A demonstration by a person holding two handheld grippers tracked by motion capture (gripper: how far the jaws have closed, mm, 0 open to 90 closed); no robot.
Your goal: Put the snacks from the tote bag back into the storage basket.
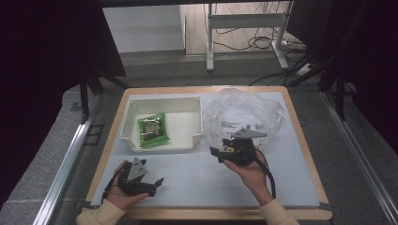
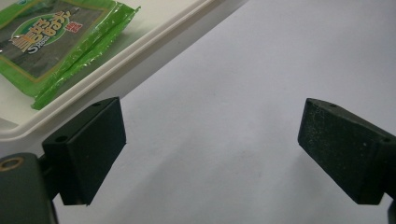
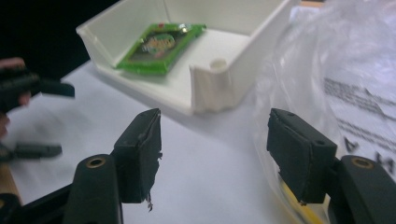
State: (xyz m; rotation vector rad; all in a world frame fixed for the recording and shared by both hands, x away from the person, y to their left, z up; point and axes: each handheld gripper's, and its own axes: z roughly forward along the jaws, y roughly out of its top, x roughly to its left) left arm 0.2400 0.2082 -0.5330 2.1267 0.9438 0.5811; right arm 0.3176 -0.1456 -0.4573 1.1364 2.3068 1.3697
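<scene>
- Hands come in at the near edge of the table, each one holding a gripper.
- Left gripper [image 1: 157,183] sits low at the near left, over the white table top [image 1: 197,183]. Its two black jaws are spread wide, and nothing is between them.
- Seen from the left gripper view, that left gripper [image 2: 212,154] has only bare white table under the gap. The front rim of the tray [image 2: 93,79] is just past its left jaw.
- Right gripper [image 1: 217,152] is a bit farther in, near the middle right. Its jaws are spread apart too, and they pinch nothing.
- Right next to it lies the clear plastic bag [image 1: 244,115]. In the right gripper view, the right gripper [image 3: 215,154] has its right jaw up against the bag [image 3: 336,70]. It may be touching the bag, but the blur makes that hard to tell. A little yellow shows under that jaw, too small to name.
- Left gripper [image 3: 51,119] also shows far off at the left of that view, blurry.
- White tray [image 1: 162,147] sits farther back on the left half of the table, just left of the bag.
- Green snack pack [image 1: 152,130] lies flat inside the tray, on its left side. Neither gripper touches it.
- Floor, cables and metal legs show past the far edge of the table.
</scene>
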